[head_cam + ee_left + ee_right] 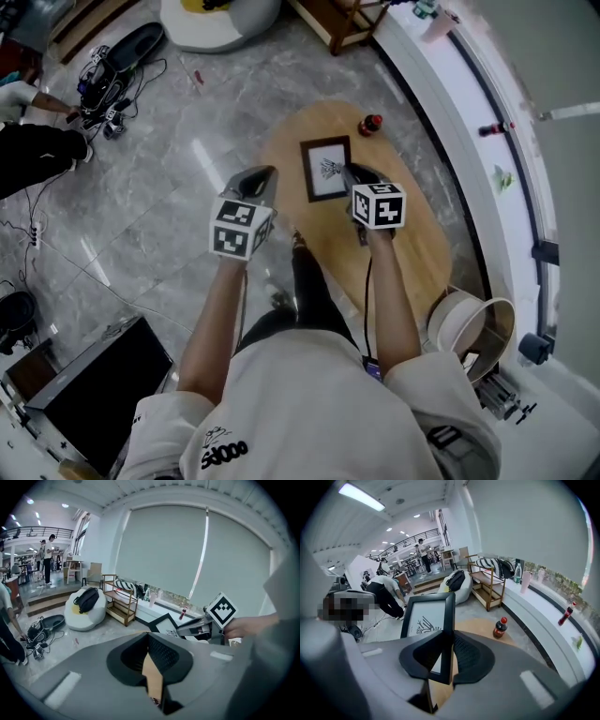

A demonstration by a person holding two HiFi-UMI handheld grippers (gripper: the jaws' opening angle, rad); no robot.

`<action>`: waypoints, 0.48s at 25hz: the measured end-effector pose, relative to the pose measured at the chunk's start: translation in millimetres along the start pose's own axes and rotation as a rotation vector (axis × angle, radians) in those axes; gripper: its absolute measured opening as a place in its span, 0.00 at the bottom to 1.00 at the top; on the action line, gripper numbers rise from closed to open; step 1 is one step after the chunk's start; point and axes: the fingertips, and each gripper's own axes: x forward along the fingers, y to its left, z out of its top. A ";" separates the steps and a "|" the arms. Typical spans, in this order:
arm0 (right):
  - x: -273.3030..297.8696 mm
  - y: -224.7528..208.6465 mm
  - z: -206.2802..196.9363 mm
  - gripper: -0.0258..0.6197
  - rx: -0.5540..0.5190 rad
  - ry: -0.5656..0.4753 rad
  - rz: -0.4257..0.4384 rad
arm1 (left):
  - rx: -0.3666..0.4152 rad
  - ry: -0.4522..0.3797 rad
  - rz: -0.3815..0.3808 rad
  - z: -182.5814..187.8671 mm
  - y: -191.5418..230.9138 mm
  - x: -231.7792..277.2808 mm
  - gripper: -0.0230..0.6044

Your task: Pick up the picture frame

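– Two handheld grippers over one pale oval wooden tabletop (427,246): which has the black rectangular picture frame (326,169)?

– Only the right gripper (351,174). Its jaws are clenched on the frame's right-hand long rail, near the corner closest to the person.

– Where is the frame?

– It is held over the middle of the tabletop, between the two grippers in the head view and ahead of the right one's marker cube. Whether any corner touches the wood cannot be told.

– Which way does the frame point?

– From the head view its long axis runs away from the person, almost straight up the picture. The white print with a dark plant-like drawing faces up at the camera. In the right gripper view the frame stands on past the jaws along their line, with the print to that view's left. The gripped rail shows edge-on in the gap between the pads.

– And the left gripper (270,176)?

– It hangs just beside the frame's left edge, apart from it. Its jaws are drawn together at the tips with nothing in them, and only bare wood shows through the slit behind the tips.

– Anything else on the wood?

– One small dark cola bottle with a red cap (370,124) stands upright at the far end, beyond the frame's top right corner and clear of it.
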 end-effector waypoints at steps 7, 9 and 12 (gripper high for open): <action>-77.6 45.2 24.2 0.15 -0.074 -0.123 0.013 | 0.063 -0.071 0.027 7.4 -22.4 -72.9 0.05; -100.3 54.7 32.1 0.15 -0.090 -0.164 0.012 | 0.074 -0.094 0.040 8.8 -27.7 -91.1 0.05; -133.7 70.5 41.3 0.15 -0.110 -0.222 0.013 | 0.086 -0.139 0.049 15.7 -38.3 -118.6 0.05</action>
